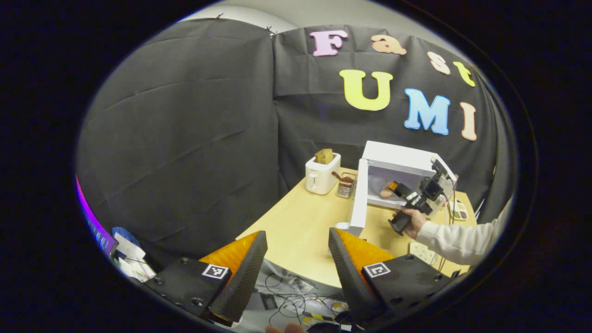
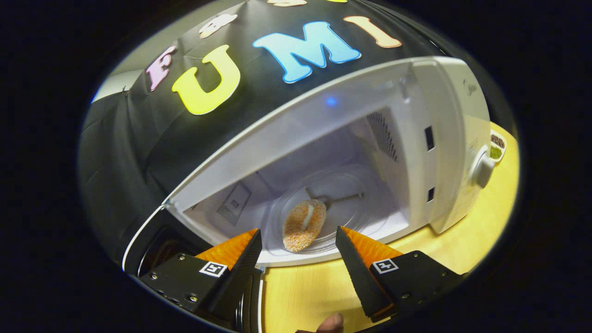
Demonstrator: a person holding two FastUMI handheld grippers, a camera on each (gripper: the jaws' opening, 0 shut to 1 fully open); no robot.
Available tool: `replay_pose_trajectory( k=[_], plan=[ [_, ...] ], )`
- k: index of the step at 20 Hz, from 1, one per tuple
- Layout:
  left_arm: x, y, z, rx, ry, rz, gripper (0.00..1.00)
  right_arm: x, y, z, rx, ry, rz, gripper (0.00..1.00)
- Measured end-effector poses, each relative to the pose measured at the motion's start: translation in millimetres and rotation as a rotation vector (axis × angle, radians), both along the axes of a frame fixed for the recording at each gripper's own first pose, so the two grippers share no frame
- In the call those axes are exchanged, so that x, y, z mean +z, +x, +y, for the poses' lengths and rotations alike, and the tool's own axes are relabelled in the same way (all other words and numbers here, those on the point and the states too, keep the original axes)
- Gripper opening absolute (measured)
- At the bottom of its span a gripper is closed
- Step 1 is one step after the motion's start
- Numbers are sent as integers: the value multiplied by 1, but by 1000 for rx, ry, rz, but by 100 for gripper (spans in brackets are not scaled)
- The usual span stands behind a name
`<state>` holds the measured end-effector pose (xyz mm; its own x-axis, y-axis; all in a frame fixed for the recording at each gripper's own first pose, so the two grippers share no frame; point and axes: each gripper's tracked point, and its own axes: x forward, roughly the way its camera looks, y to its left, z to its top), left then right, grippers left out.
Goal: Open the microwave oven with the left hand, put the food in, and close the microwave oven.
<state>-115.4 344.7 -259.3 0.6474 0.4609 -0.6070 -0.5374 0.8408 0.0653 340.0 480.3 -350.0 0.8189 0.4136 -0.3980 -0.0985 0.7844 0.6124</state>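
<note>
The white microwave (image 1: 401, 163) stands at the far right of the wooden table (image 1: 300, 222), its door (image 1: 359, 199) swung wide open toward me. A breaded piece of food (image 2: 304, 224) lies on the glass turntable (image 2: 356, 210) inside the cavity, touching nothing else. My right gripper (image 2: 298, 233) hovers just outside the opening, open and empty, its fingers on either side of the food's line of sight. In the left gripper view a hand holds that right gripper (image 1: 407, 196) at the cavity mouth. My left gripper (image 1: 297, 233) is open and empty, back over the table's near edge, far from the door.
A white toaster (image 1: 322, 173) with bread in it and a small wire basket (image 1: 346, 185) stand left of the microwave. A white power strip (image 1: 423, 252) and a small dish (image 1: 460, 212) lie on the right. Cables and clutter (image 1: 296, 300) cover the floor below. The microwave's knob (image 2: 481, 169) juts out on the right.
</note>
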Motion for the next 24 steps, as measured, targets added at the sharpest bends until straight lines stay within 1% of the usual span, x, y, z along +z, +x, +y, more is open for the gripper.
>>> replay_pose_trajectory(
  k=[2, 6, 7, 9, 10, 12, 14, 15, 16, 19, 22, 24],
  plan=[
    [9, 5, 1, -29, 3, -53, 91, 24, -20, -25, 29, -22, -37, 98],
    [18, 11, 7, -97, -19, -158, 90, 72, -74, -76, 42, -40, -81, 98],
    [19, 9, 10, -111, -28, -177, 90, 83, -91, -90, 33, -57, -93, 98],
    [19, 5, 17, -141, -46, -218, 90, 103, -134, -114, 14, -56, -114, 98],
    [16, 1, 19, -156, -62, -238, 90, 112, -153, -126, 13, -54, -121, 98],
    [6, 1, 17, -186, -119, -271, 91, 122, -189, -155, 12, -90, -129, 98],
    [-5, 4, 17, -206, -149, -283, 90, 138, -218, -187, -14, -112, -151, 98],
    [-5, 3, 16, -208, -156, -282, 93, 144, -233, -199, -20, -112, -151, 98],
    [5, 6, 12, -215, -152, -308, 95, 153, -244, -211, -24, -115, -164, 98],
    [29, 7, -3, -220, -128, -351, 91, 175, -265, -254, -38, -162, -231, 98],
    [26, 6, -18, -190, -127, -345, 89, 187, -282, -290, -25, -181, -251, 98],
    [22, 6, -33, -173, -143, -334, 89, 200, -286, -318, -32, -193, -292, 98]
  ],
)
